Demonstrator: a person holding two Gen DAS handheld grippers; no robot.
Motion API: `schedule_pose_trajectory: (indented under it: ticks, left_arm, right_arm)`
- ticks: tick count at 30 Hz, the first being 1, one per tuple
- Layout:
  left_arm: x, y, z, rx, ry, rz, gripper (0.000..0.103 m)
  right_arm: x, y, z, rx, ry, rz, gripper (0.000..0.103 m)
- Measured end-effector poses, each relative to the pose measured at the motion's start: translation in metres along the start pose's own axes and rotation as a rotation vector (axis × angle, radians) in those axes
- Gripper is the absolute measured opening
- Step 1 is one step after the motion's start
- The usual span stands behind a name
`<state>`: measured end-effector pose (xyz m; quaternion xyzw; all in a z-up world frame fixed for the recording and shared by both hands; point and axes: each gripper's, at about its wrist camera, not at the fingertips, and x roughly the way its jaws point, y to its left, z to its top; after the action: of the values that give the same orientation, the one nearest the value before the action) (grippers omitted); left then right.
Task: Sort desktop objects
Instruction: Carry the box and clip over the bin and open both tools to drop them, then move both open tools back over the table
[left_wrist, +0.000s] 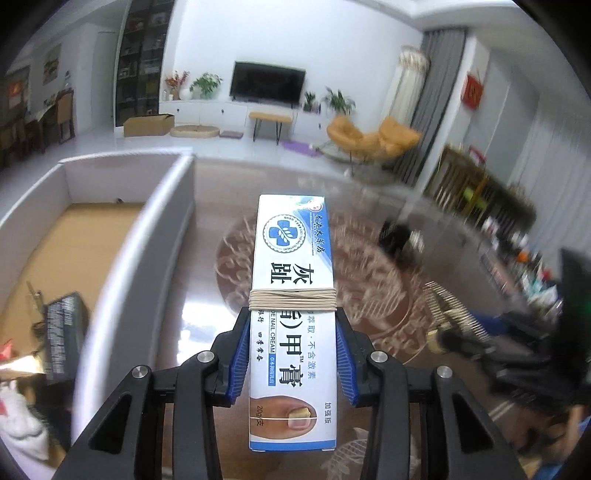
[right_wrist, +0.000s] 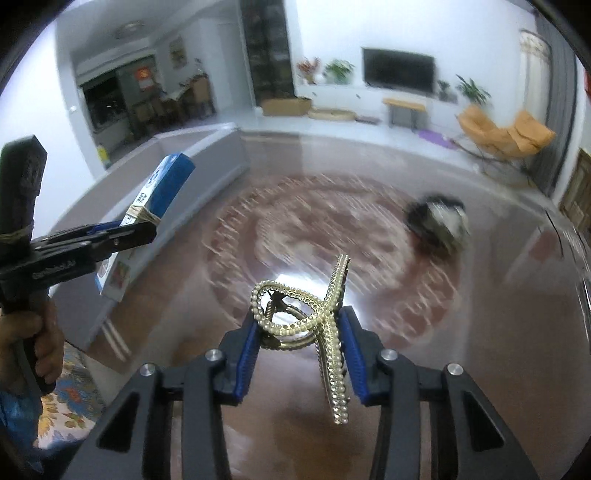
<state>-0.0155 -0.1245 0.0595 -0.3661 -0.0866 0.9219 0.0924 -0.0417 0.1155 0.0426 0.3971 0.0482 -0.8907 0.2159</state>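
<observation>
The left gripper (left_wrist: 291, 354) pinches a long white-and-blue cardboard nail-cream box (left_wrist: 293, 314) bound with a rubber band, its long axis running straight out along the fingers. The grey-walled open storage bin (left_wrist: 162, 206) lies just to that gripper's left, so I'd say this hand is nearer to it. The right gripper (right_wrist: 301, 332) is clamped on a gold pearl-studded hair claw (right_wrist: 314, 317), held above the glossy brown patterned tabletop (right_wrist: 461, 350)

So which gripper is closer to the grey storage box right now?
Left. The left gripper, holding the nail cream box, is right beside the grey storage box. The right gripper, holding the pearl hair clip, is farther out over the table.
</observation>
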Motion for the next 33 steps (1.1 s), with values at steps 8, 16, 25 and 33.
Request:
schedule_pose_trajectory:
  ticks: [8, 16, 25, 33]
  left_arm:
    - [-0.09, 0.121, 0.033, -0.096, -0.059, 0.143, 0.041]
    - [-0.087, 0.25, 0.011, -0.226, 0.103, 0.334, 0.041]
    - [-0.063, 0.275, -0.026, -0.237, 0.261, 0.492, 0.094]
    - [-0.108, 0.215, -0.022, -0.204, 0.039, 0.471, 0.094]
  right_arm:
    - [0.003, 0.131, 0.082, -0.149, -0.083, 0.221, 0.043]
    - [0.061, 0.282, 0.112, -0.307, -0.005, 0.428, 0.043]
    - [0.105, 0.32, 0.078, -0.328, 0.078, 0.386, 0.081]
    - [0.038, 0.232, 0.063, -0.282, -0.168, 0.226, 0.103]
